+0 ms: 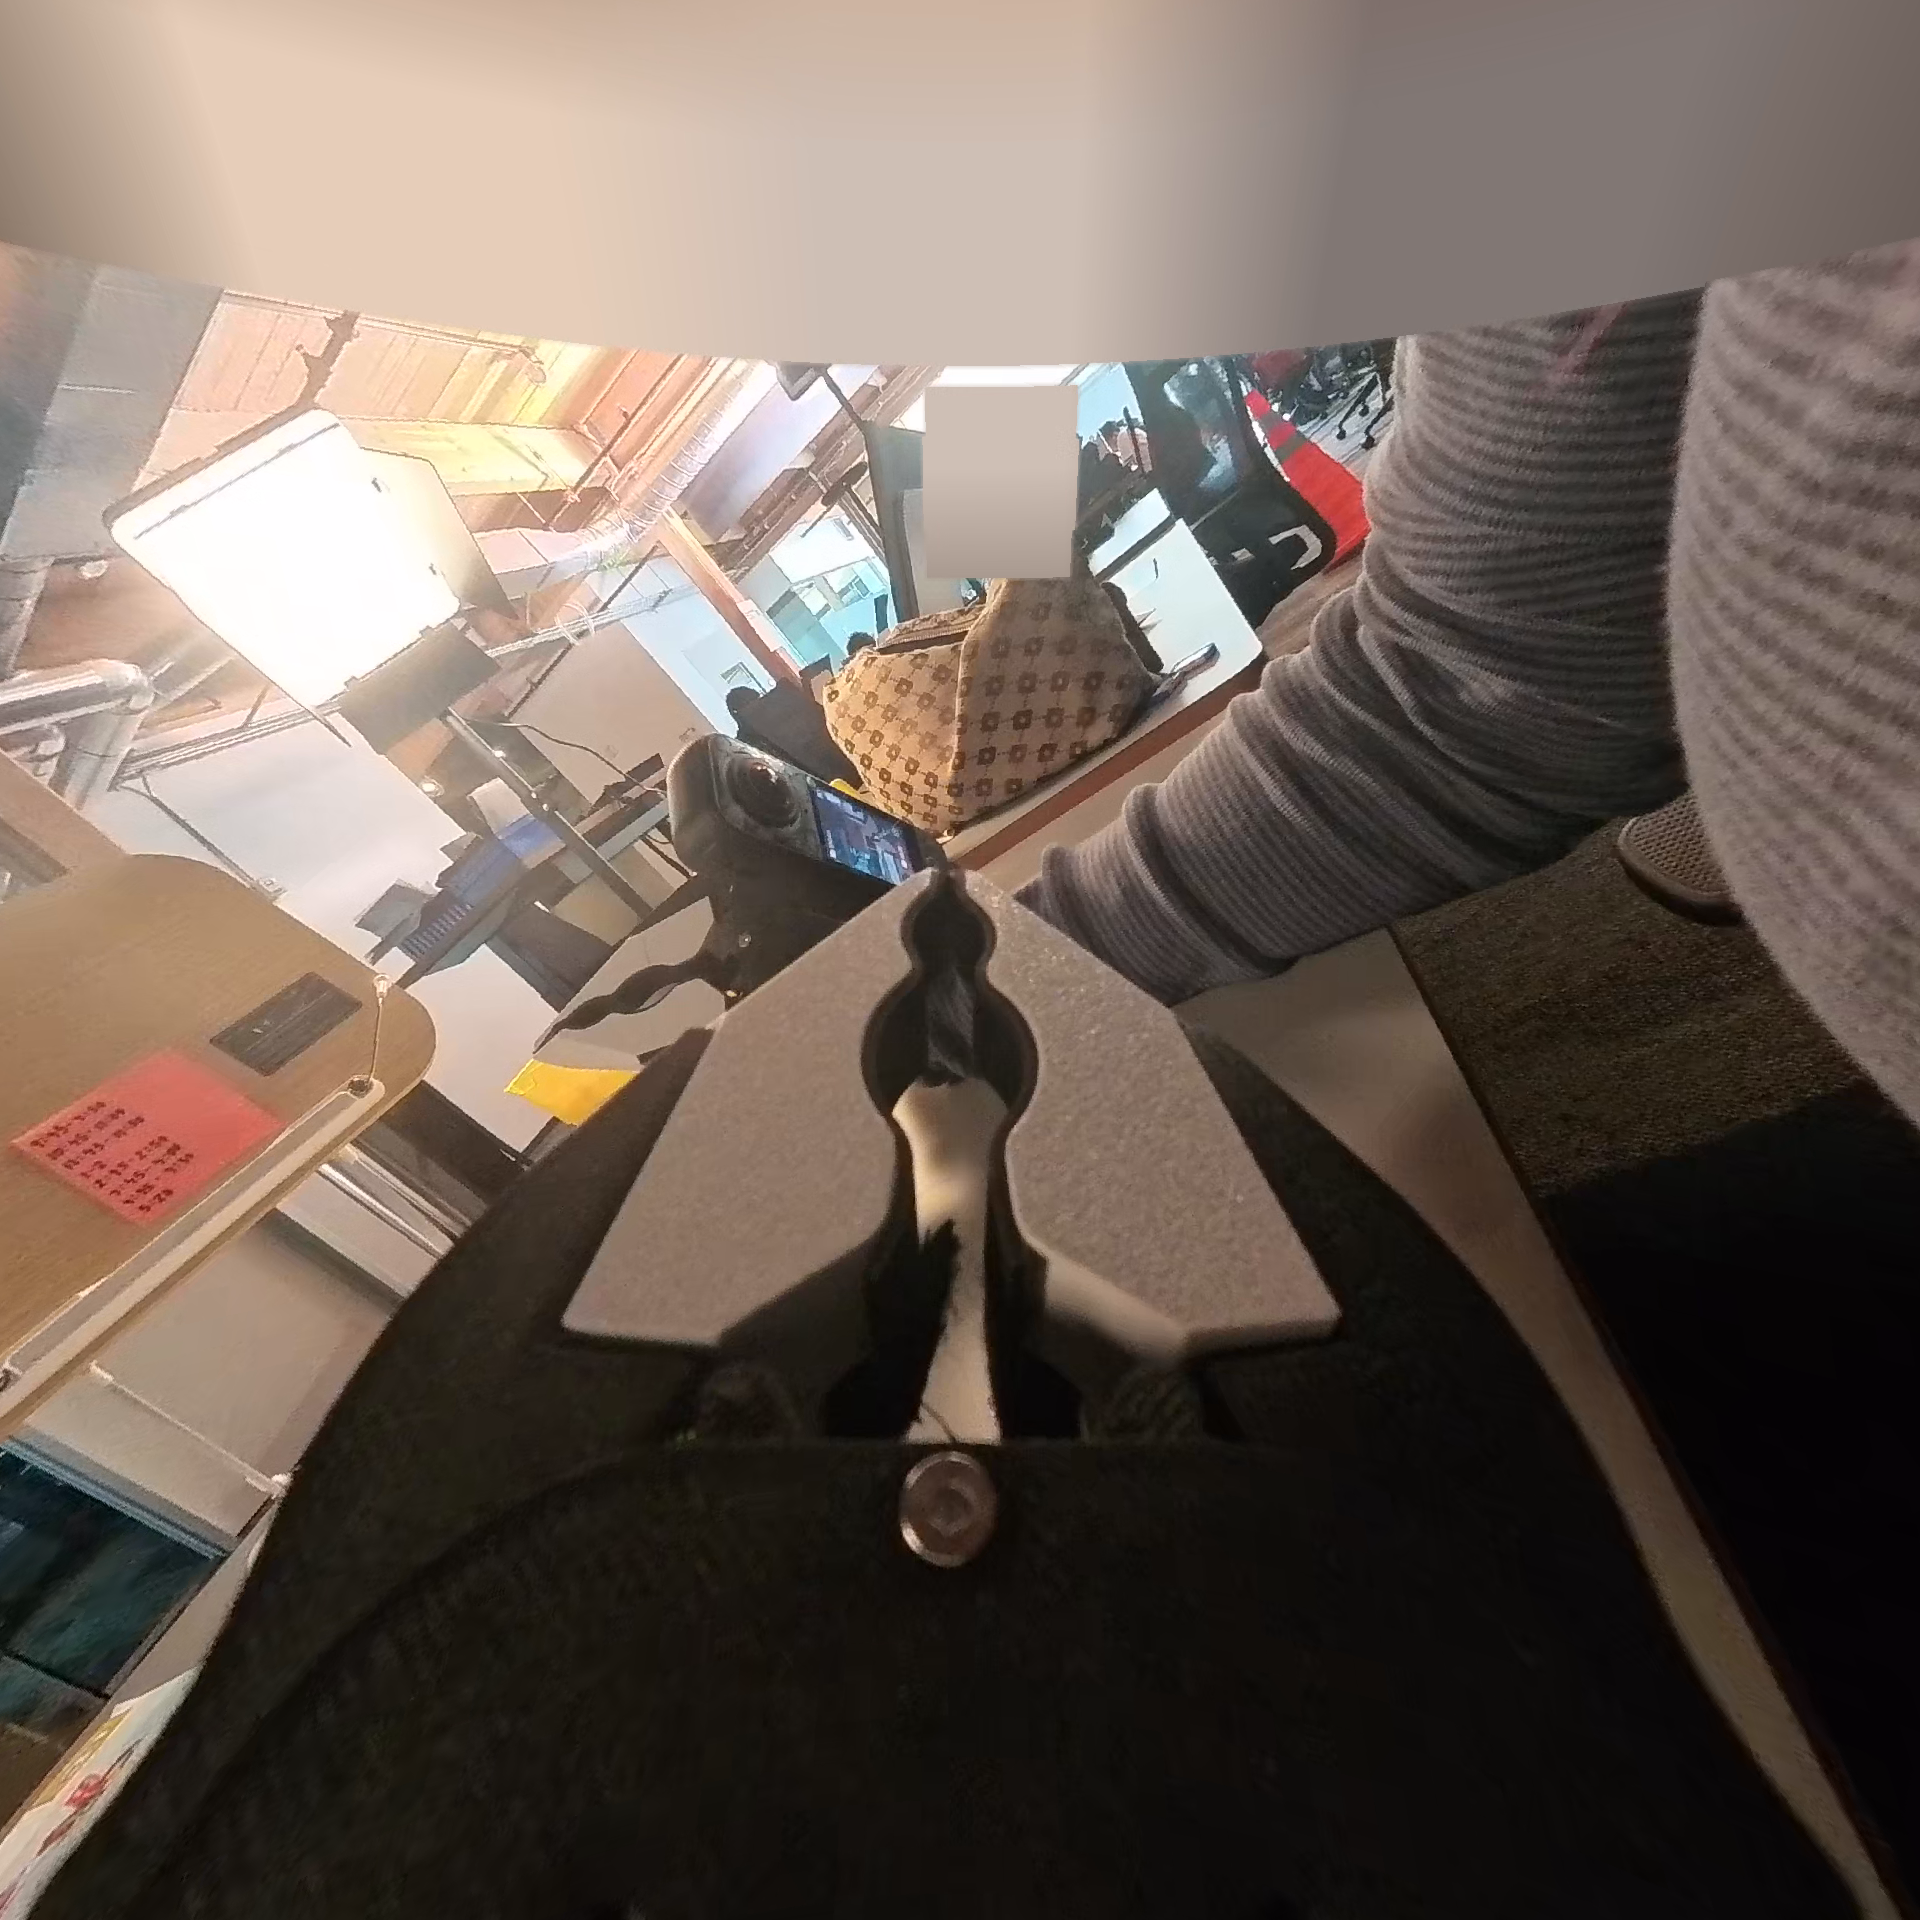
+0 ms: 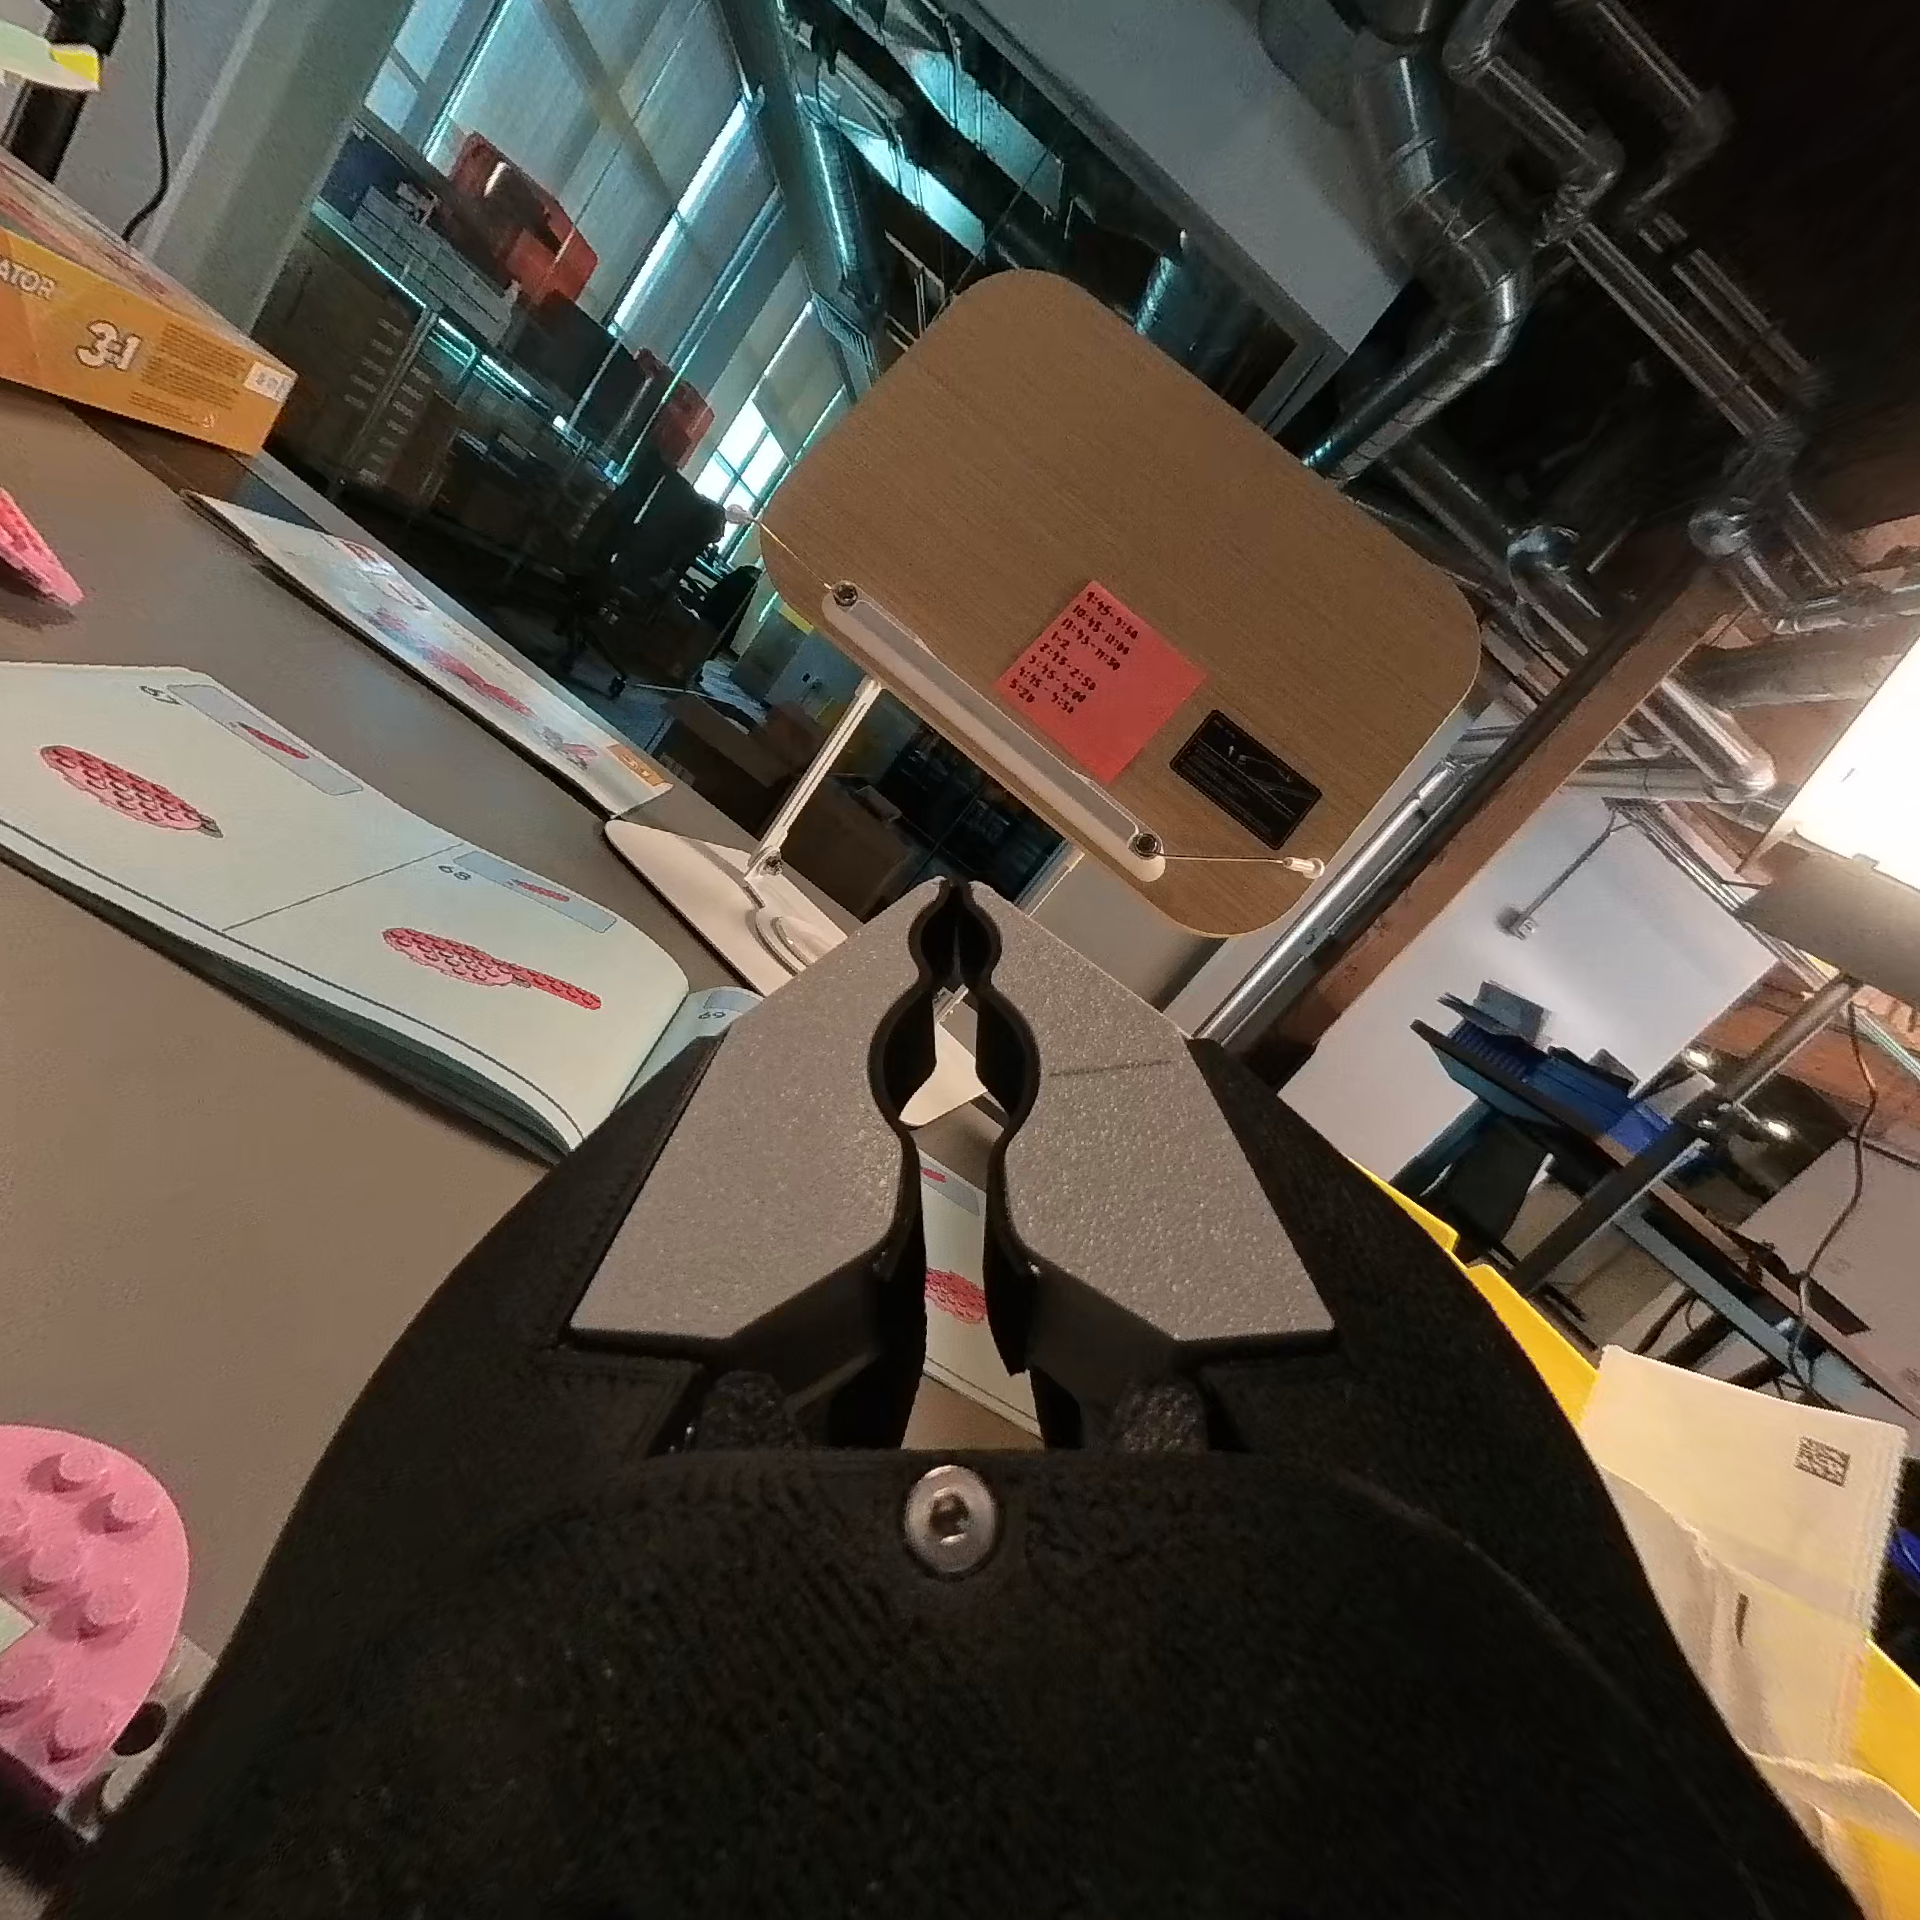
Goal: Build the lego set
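Observation:
In the left wrist view my left gripper (image 1: 951, 881) is shut, its grey fingertips meeting. Only a person's striped grey sleeve (image 1: 1403, 748) shows through the gaps behind them. Just beyond its tips to the left is a black camera with a lens and a small screen (image 1: 790, 821), mounted on the other gripper. In the right wrist view my right gripper (image 2: 961, 891) is shut, tips touching, low over a dark table (image 2: 208, 1195). A pink studded brick plate (image 2: 73, 1579) lies at the lower left, apart from the gripper. An open instruction booklet (image 2: 312, 862) lies to the left of the fingers.
A wooden panel on a white stand (image 2: 1091, 499) with a red note (image 2: 1096, 681) stands beyond the right gripper; it also shows in the left wrist view (image 1: 156, 1039). An orange box (image 2: 135, 353) lies far left. A yellow bin (image 2: 1517, 1320) with white bags (image 2: 1745, 1538) is right. A patterned bag (image 1: 987, 696) sits behind. The tips of one gripper are about 25 cm away from the tips of the other. Between my right fingertips and the pink studded brick plate (image 2: 73, 1579) there is roughly 15 cm.

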The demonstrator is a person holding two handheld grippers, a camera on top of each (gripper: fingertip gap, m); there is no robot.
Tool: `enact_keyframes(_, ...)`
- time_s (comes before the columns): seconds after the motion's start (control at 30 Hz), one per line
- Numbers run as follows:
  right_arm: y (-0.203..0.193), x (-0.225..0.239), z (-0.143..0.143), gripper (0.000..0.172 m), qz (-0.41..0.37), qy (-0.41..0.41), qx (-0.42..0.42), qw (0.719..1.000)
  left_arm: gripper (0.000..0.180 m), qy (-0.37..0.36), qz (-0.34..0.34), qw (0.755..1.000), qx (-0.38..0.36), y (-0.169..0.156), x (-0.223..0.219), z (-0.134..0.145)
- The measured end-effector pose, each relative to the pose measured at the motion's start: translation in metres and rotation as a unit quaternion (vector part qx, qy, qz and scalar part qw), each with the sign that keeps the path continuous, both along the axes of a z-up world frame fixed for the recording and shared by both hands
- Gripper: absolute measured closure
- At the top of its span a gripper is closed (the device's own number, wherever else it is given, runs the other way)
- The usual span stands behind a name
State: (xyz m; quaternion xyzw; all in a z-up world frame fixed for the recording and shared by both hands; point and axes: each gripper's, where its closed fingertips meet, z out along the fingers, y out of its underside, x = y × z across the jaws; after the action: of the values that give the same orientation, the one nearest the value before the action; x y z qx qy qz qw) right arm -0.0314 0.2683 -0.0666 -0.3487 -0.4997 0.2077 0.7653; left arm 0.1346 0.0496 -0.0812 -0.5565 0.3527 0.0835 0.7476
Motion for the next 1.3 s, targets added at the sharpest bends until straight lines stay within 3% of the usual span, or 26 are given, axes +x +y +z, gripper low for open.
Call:
enact_keyframes(0.7, 0.0, 0.0, 0.0, 0.172, 0.001, 0.0, -0.002, 1.0, 0.18, 0.001, 0.006, 1.0, 0.004, 0.001, -0.004, 0.002)
enact_keyframes(0.83, 0.004, 0.001, 0.0, 0.172, 0.002, 0.007, -0.015, 1.0, 0.18, -0.024, 0.044, 0.999, 0.013, 0.005, -0.028, 0.015)
enact_keyframes(0.97, 0.007, 0.002, 0.001, 0.172, 0.004, 0.014, -0.027, 1.0, 0.18, -0.026, 0.133, 0.991, 0.02, 0.011, -0.067, 0.024)
enact_keyframes(1.13, 0.011, 0.004, 0.003, 0.172, 0.007, 0.024, -0.043, 0.999, 0.178, -0.114, 0.216, 0.968, 0.048, -0.021, -0.119, 0.059)
enact_keyframes(1.3, 0.015, 0.005, 0.005, 0.172, 0.005, 0.034, -0.055, 0.998, 0.166, -0.235, 0.344, 0.907, 0.065, -0.107, -0.192, 0.102)
